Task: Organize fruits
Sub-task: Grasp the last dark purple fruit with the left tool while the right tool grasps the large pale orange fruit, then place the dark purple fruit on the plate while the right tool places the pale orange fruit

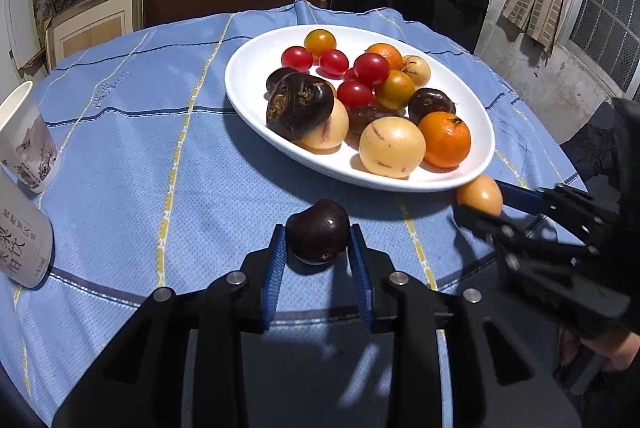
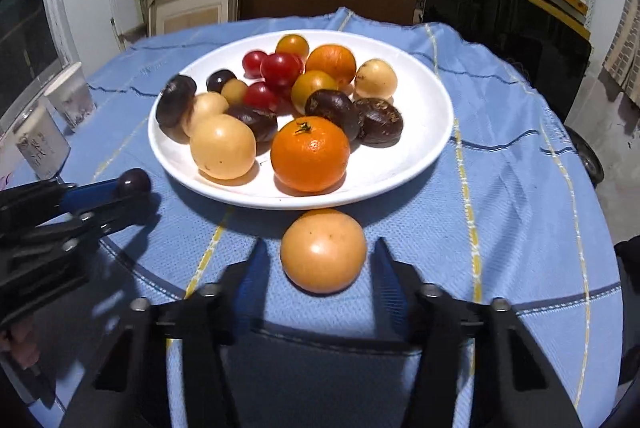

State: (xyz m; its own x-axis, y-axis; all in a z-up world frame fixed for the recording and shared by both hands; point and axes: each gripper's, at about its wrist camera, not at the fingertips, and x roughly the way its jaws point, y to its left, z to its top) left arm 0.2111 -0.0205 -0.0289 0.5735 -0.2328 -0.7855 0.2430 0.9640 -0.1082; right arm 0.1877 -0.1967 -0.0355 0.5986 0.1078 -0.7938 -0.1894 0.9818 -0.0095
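The left claw (image 1: 318,240) is clamped on a small, dark purple, glossy round fruit (image 1: 318,231): slippery, so grip its widest part. The right claw (image 2: 320,248) stands apart around a smooth yellow-orange round fruit (image 2: 323,251), firm-looking, on the counter.

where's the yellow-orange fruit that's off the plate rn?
The yellow-orange fruit lies on the blue tablecloth just in front of the white plate's near rim, between the open jaws of the right gripper, not yet touched.
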